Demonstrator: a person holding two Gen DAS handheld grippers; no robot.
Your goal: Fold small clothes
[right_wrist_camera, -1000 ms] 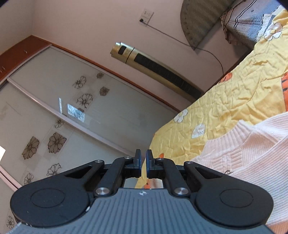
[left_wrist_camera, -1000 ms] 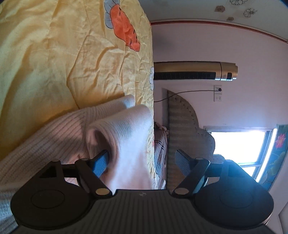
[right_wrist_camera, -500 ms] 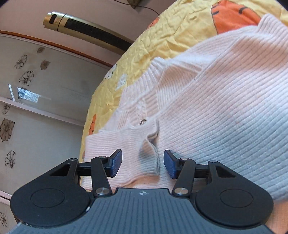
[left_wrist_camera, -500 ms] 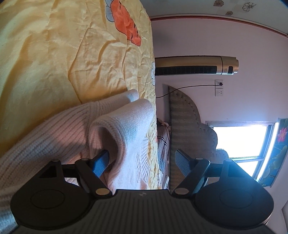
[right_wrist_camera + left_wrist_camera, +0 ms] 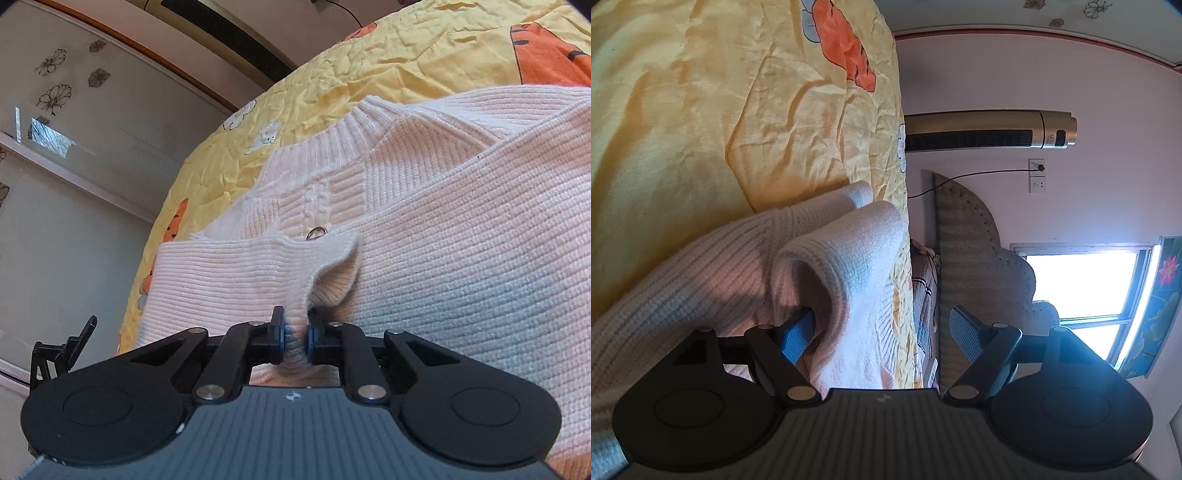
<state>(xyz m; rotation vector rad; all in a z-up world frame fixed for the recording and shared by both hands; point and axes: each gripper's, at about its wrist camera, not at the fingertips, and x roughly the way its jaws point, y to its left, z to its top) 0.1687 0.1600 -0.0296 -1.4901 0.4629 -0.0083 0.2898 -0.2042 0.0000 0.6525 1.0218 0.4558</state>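
Observation:
A pale pink ribbed sweater [image 5: 443,240] lies spread on a yellow cartoon-print bedspread [image 5: 369,59]. A small metal ring [image 5: 317,232] sits near its middle. My right gripper [image 5: 295,332] is closing, and its pads pinch a raised fold of knit at the edge of a folded-over sleeve. In the left wrist view the same sweater [image 5: 701,266] runs across the bedspread [image 5: 701,110]. A rolled cuff [image 5: 849,251] rests against the left finger of my left gripper [image 5: 882,317]. That gripper stands wide open, and its right finger touches nothing.
A gold tower fan [image 5: 979,129], a padded headboard [image 5: 967,240] and a bright window [image 5: 1082,280] lie beyond the bed's edge. Flower-printed wardrobe doors [image 5: 74,166] stand past the bed in the right wrist view. A black jointed part [image 5: 62,350] pokes in at lower left.
My right gripper came down from facing the wardrobe onto the sweater, opened over a fold, then closed on it. The left gripper stayed put, still open.

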